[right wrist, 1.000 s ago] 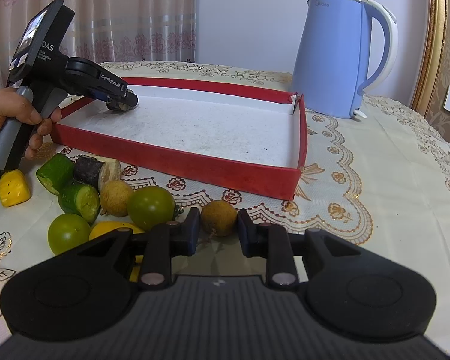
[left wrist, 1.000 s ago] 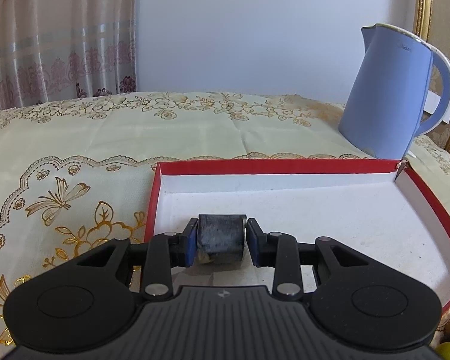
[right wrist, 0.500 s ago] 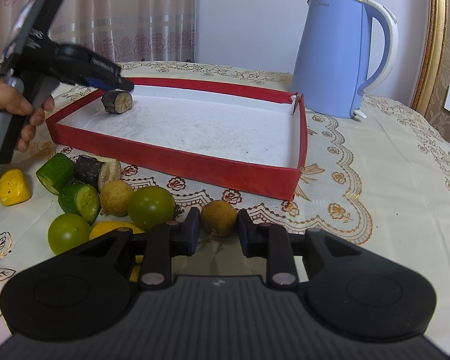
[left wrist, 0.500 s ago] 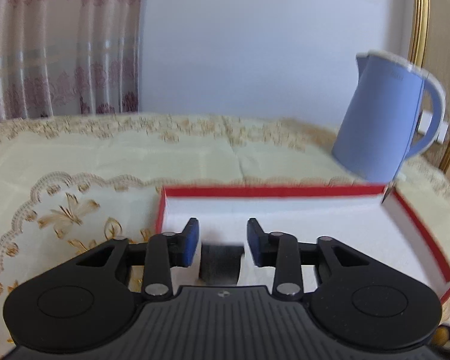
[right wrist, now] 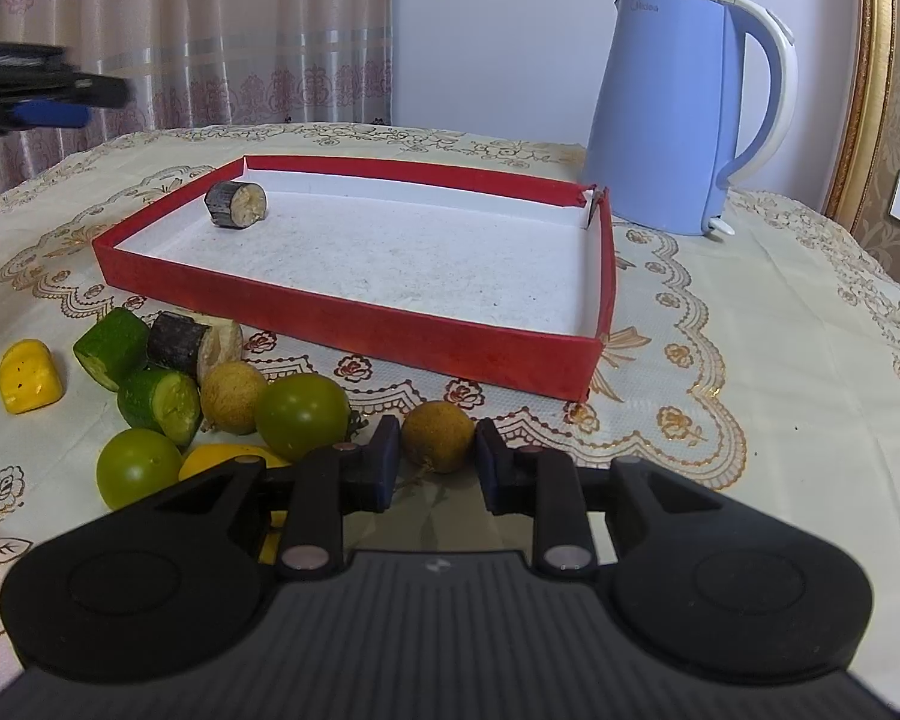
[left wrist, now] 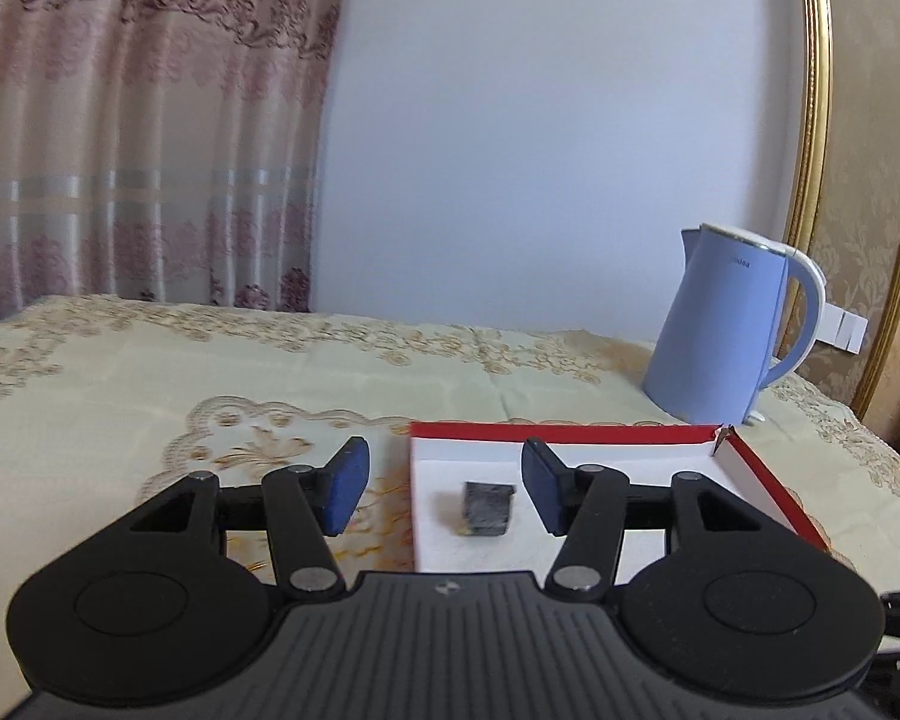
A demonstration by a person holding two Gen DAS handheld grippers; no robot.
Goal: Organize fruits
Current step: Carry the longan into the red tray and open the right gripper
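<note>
Risk first: small brown fruit (right wrist: 438,435) pinched only at the tips of the right claw (right wrist: 437,462), resting on the cloth, likely to pop free and roll if lifted fast. Left claw (left wrist: 444,489) opening, nothing between its jaws. Dark chunk (left wrist: 486,510) lying loose in a corner of the red tray (left wrist: 570,433). Heap of waiting fruit (right wrist: 300,414) visible from the right camera only

This looks like a room in a home. A table wears a cream tablecloth (right wrist: 750,312) with gold floral embroidery, a blue electric kettle (right wrist: 666,114) stands on it, and patterned pink curtains (left wrist: 138,120) hang beside a gold-framed damask wall panel (left wrist: 858,180).
</note>
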